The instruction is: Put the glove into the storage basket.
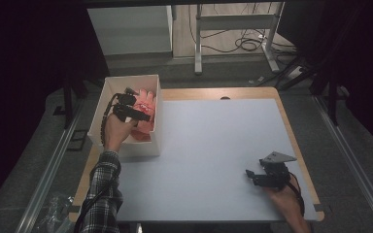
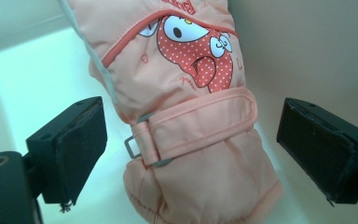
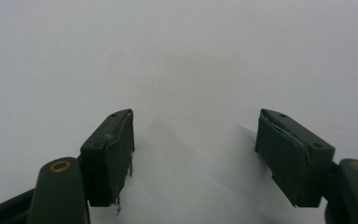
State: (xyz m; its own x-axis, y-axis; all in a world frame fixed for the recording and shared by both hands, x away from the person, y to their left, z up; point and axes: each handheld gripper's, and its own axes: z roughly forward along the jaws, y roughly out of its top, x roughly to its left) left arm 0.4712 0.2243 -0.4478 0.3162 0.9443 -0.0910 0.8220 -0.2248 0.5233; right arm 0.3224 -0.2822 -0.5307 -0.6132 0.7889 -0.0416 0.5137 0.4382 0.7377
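I am holding the left gripper over the white box at the table's far left corner, and its jaws are standing wide, with nothing pressed between the pads. In the left gripper view, the pink glove is lying between and beyond the two jaws, clear of both pads, with open gaps on either side. The glove is sitting inside the box, its strap and metal buckle facing me and a red dotted cartoon figure printed above the strap. In the high view the glove is lying toward the box's right wall, and the left gripper's view is showing that wall rising close beside the right-hand jaw, so room on that side is tight; the left-hand jaw is hanging over bare, bright box floor with more space. The box's near wall is standing between my wrist and the table surface. I am resting the right gripper low over the table near its near right corner, well apart from the box, jaws also spread wide and holding nothing. Between the two grippers the pale table top is giving me open room, bounded by its wooden edge along the right side.
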